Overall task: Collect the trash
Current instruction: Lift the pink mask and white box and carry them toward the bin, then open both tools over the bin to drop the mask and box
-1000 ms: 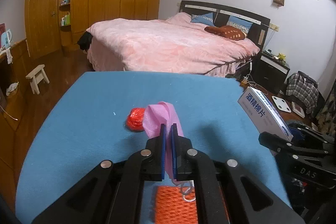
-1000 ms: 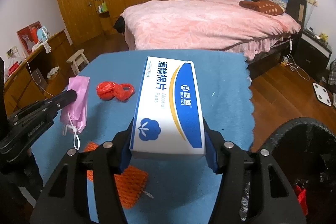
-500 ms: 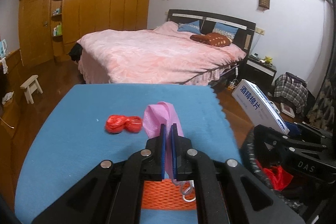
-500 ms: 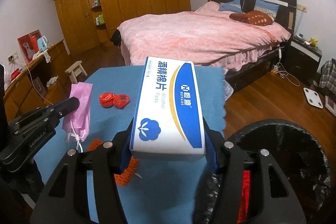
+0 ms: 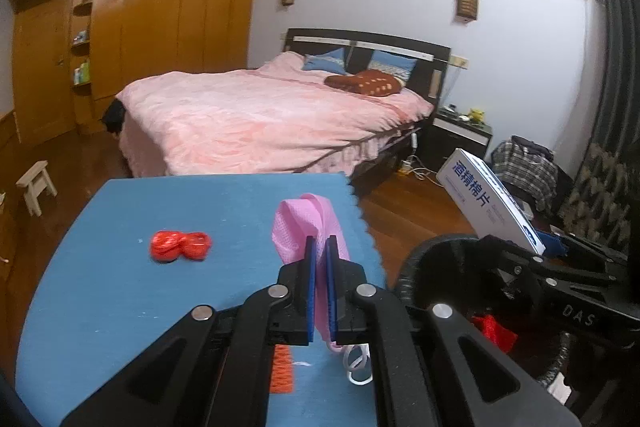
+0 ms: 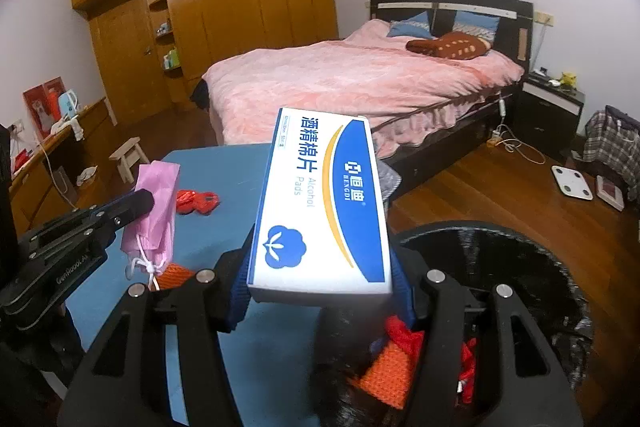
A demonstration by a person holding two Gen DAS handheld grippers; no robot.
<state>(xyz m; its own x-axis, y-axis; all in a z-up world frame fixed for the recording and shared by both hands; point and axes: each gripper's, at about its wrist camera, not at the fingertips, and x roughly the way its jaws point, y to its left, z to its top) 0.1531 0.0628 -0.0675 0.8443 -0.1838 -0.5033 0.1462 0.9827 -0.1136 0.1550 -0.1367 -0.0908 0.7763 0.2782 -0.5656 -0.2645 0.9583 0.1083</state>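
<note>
Both claws have carried their loads off the blue table (image 5: 120, 267) toward the black round bin (image 6: 520, 267). My left claw (image 5: 319, 247) pinches the pink fabric mask (image 5: 308, 223); my right claw (image 6: 320, 275) clamps the white-and-blue cardboard alcohol-pad box (image 6: 320, 203) just short of the rim. Risk: releasing early drops the box outside.

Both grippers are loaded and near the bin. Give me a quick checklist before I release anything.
1. Left gripper shut on the pink mask: ok.
2. Right gripper clamped on the box: ok.
3. Box over the bin: ok, its near end is above the opening.
4. Mask over the bin: not ok, it hangs above the blue table.
5. Bin has room: ok, only some red and orange trash inside.
6. Table cleared: not ok, the red wrapper and orange net remain.
</note>
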